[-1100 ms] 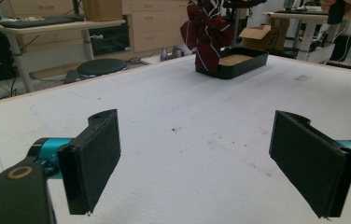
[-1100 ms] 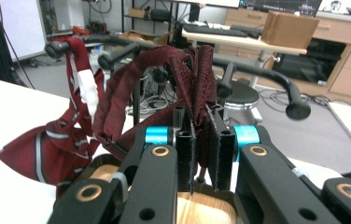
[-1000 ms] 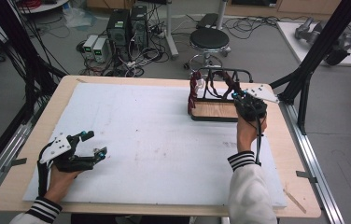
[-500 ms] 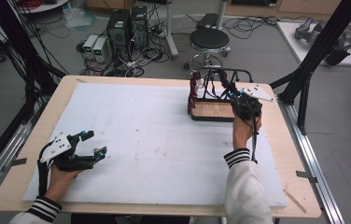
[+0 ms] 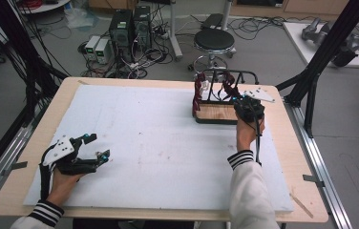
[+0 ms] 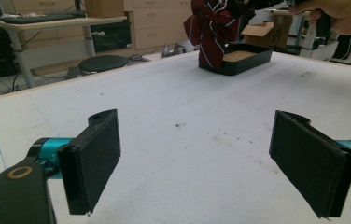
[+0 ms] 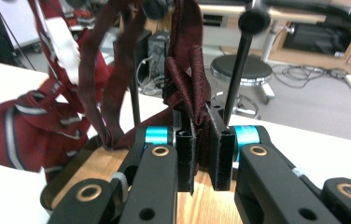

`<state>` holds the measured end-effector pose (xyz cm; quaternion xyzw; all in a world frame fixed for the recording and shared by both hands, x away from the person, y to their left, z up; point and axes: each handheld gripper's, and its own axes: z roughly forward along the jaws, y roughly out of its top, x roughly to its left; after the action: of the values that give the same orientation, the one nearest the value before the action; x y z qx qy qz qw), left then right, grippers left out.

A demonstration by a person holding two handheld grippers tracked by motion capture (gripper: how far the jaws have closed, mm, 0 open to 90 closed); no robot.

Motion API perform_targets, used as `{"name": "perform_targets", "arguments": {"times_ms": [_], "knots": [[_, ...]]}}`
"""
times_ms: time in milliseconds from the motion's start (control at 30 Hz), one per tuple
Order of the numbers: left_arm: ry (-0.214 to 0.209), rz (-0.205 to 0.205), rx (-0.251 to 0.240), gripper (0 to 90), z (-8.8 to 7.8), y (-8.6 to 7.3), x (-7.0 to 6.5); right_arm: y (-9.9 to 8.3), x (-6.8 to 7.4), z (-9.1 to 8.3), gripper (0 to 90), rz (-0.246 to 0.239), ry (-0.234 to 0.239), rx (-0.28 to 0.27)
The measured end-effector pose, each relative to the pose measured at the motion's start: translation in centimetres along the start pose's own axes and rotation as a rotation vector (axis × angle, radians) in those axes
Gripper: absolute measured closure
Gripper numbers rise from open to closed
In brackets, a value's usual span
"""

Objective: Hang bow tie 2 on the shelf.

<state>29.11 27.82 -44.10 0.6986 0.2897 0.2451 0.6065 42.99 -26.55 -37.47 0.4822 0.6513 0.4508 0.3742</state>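
- The right gripper has its fingers pinched tight on a fold of the dark red tie, which bunches up just above the pads
- The tie drapes over the black rack, which stands on a wooden tray at the far right of the desk; a striped tie hangs beside it
- To do this step well, I judge the grip should stay firm and the cloth be guided slowly, clear of the rack's upright rods, so it neither snags nor drags the striped one along
- The left gripper rests low on the desk, well apart from the rack, its fingers spread wide with nothing between them
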Motion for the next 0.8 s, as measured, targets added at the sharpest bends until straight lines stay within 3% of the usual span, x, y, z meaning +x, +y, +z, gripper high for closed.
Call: {"name": "perform_targets", "arguments": {"times_ms": [300, 433, 467, 567, 633, 700, 800], "knots": [[0.000, 0.005, -0.004, 16.9, 0.0, 0.0, 0.0, -0.4, -0.2, 0.4, 82.2, 0.004, 0.017, 0.024], [0.004, 0.005, -0.008, 16.9, 0.0, 0.0, 0.1, -0.4, -0.4, 0.3, 73.4, 0.006, 0.045, 0.029], [0.005, 0.006, -0.009, 16.9, -0.1, 0.0, 0.0, -0.3, -0.3, 0.2, 67.5, -0.002, 0.049, 0.031], [0.009, 0.005, -0.013, 16.9, -0.2, 0.1, 0.0, -0.2, -0.4, 0.1, 34.2, 0.009, 0.069, 0.017], [0.013, 0.005, -0.017, 16.9, -0.3, 0.2, 0.1, -0.1, -0.3, 0.0, 18.8, -0.012, 0.053, 0.040], [0.012, 0.006, -0.015, 16.9, -0.3, 0.2, 0.1, -0.1, -0.3, -0.3, 11.2, -0.039, 0.064, 0.062], [0.021, 0.008, -0.016, 16.9, -0.5, 0.2, 0.2, -0.1, -0.3, -1.5, 11.1, -0.040, 0.109, 0.027]]}}
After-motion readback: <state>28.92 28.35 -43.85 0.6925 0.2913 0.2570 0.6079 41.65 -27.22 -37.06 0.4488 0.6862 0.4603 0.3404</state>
